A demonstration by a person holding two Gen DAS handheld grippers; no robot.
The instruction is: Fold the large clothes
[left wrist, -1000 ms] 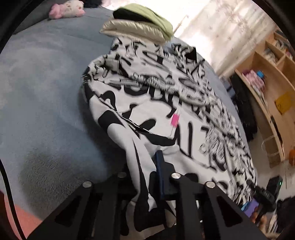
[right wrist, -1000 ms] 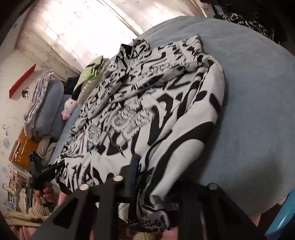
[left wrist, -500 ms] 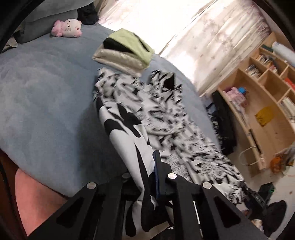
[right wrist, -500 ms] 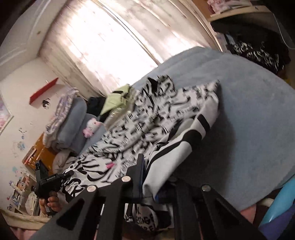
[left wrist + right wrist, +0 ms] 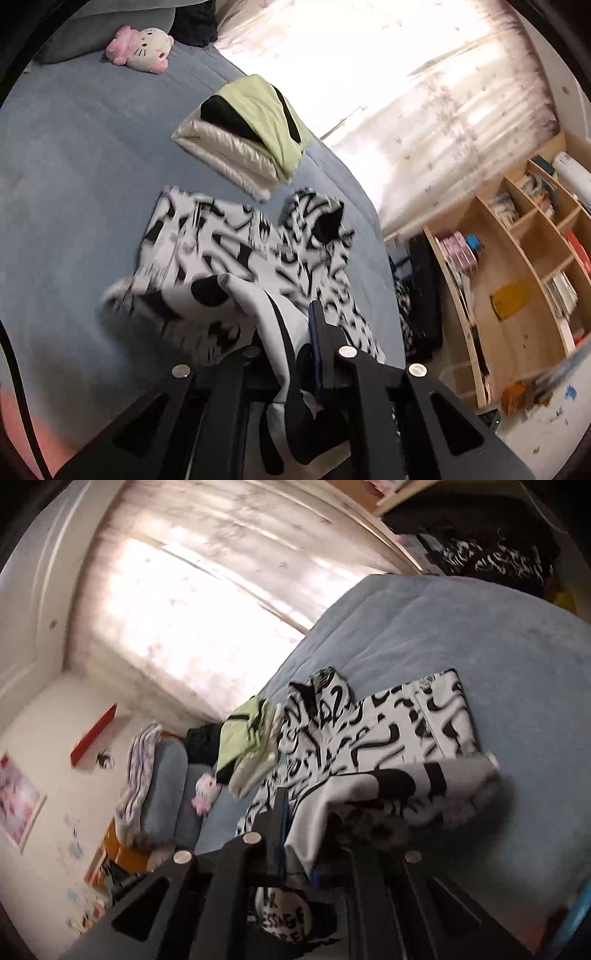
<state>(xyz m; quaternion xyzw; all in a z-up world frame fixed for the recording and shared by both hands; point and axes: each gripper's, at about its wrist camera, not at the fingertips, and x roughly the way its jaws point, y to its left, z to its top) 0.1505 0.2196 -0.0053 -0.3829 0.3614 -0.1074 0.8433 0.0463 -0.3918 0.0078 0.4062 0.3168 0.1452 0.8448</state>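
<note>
A blue bed (image 5: 74, 155) is covered partly by the black-and-white printed garment (image 5: 236, 243), its near hem raised. That hem is clamped by the left gripper (image 5: 291, 354) and right gripper (image 5: 303, 834). "MESSAGE" (image 5: 282, 921) can be partly read on hanging fabric.

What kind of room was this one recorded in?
Most likely a bedroom in a home. The garment lies on a blue bed with a plush toy near the pillows, a curtained window stands behind it, and a wooden bookshelf lines one wall.
</note>
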